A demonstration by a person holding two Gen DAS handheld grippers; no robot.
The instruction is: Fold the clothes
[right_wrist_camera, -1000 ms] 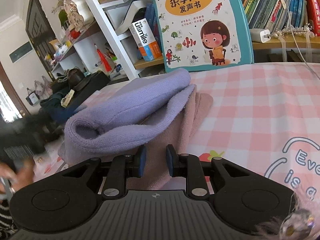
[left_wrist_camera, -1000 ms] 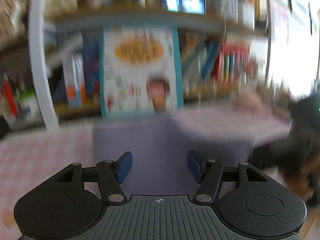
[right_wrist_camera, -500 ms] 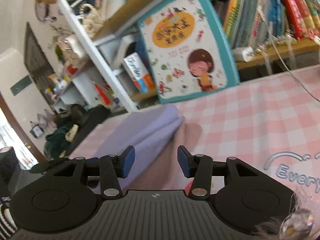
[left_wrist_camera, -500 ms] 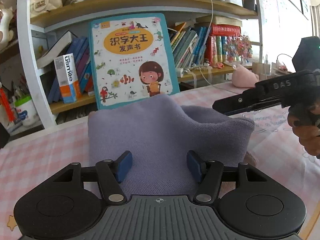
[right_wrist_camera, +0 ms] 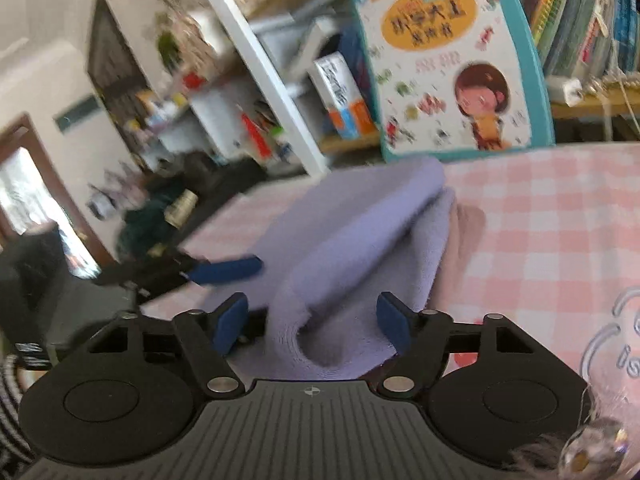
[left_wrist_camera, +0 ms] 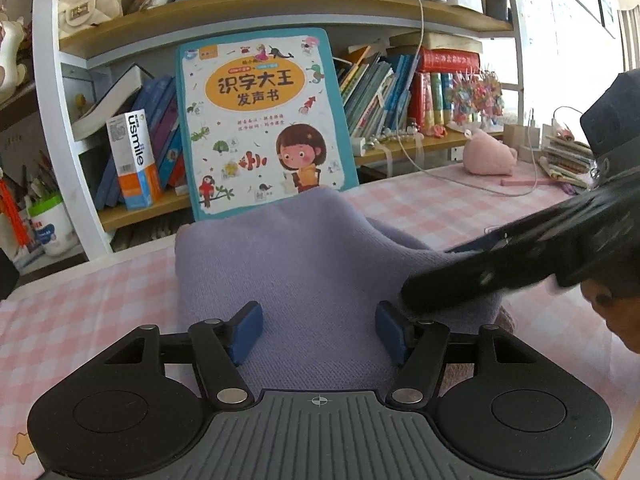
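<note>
Pink-checked tablecloth bears the folded lilac garment; left gripper and right gripper straddle it, both opening, pads clear, apparently releasing a finished fold.

The right tool hangs over a folded purple cloth, jaws opening, the rolled cloth edge between the blue pads without contact. The cloth lies on the pink checked table, a picture book upright behind it. The left tool reaches in from the left
</note>
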